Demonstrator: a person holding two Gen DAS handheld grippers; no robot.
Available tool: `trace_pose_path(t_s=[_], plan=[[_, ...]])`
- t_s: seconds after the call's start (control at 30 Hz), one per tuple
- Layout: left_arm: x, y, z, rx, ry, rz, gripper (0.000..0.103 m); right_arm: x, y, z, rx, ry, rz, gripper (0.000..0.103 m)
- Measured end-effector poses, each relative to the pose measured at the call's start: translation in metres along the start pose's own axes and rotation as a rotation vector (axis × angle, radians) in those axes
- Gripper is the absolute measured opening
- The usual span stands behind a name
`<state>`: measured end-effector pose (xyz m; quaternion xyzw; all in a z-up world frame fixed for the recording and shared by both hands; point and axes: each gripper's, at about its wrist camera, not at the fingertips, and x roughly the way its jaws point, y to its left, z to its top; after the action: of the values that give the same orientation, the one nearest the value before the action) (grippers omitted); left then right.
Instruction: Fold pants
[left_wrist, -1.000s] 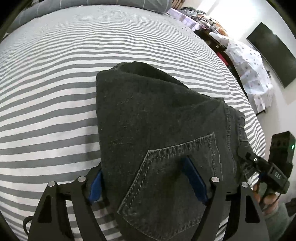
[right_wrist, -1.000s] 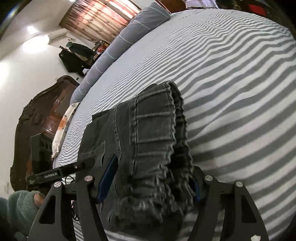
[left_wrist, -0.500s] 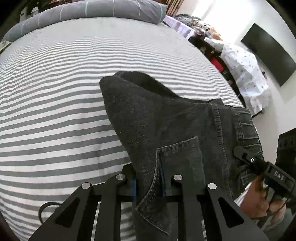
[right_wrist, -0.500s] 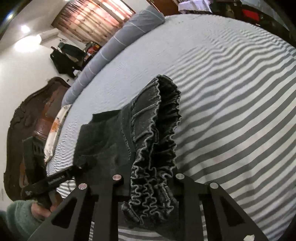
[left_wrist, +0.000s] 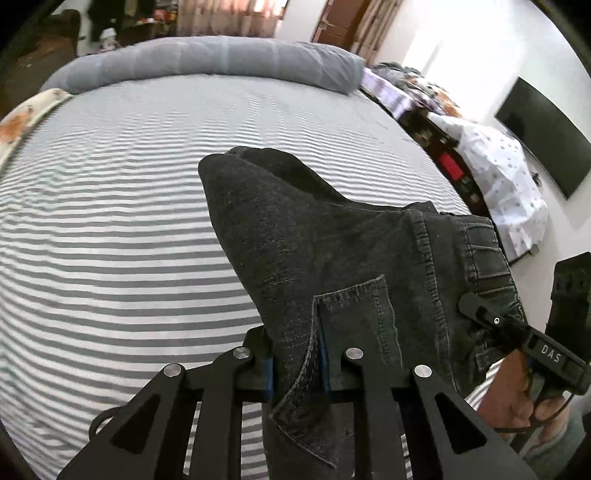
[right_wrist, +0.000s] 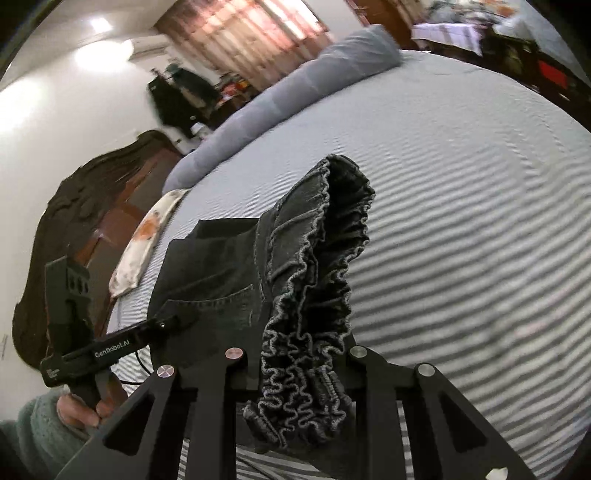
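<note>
A: What had just changed?

B: The bed (left_wrist: 110, 229) dropped away at twelve o'clock. One pair of pants (left_wrist: 332, 258) had lifted at its near end, its far fold maybe still resting there. Both claws had just been closing: left claw (left_wrist: 295, 363) clamped beside the pocket, right claw (right_wrist: 299, 373) clamped on the ruffled waistband.

A: Meaning? Count?

B: Probably carrying a fold over. One bed, one pants, two claws.

Matte-black two-finger left gripper (left_wrist: 295, 363) w/ blue pads, silver pivot screws; black right gripper (right_wrist: 299, 365) alike. "GenRobot.AI", "DAS" lettering. Fuzzy green sleeve (right_wrist: 29, 428).
</note>
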<state>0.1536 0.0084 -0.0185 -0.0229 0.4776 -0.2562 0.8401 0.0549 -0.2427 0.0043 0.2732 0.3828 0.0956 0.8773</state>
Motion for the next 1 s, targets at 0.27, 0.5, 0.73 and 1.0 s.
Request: trace_pose_path(t_s=[0.27,0.5,0.73,1.0], plan=[[-0.035,0.082,-0.005,-0.066,-0.023,0.104,0.018,0.062,0.084,-0.011,-0.069,0.067,0.089,0.021],[-0.017,0.140,0.009,-0.087,-0.030,0.160,0.018,0.126,0.128,-0.006,-0.100,0.118,0.082,0.021],[0.014,0.188,0.038,-0.077,-0.021,0.183,0.018,0.185,0.140,0.013,-0.110,0.148,0.023,0.021],[0.063,0.211,0.065,-0.074,0.013,0.223,0.018,0.248,0.133,0.036,-0.086,0.186,-0.023,0.021]])
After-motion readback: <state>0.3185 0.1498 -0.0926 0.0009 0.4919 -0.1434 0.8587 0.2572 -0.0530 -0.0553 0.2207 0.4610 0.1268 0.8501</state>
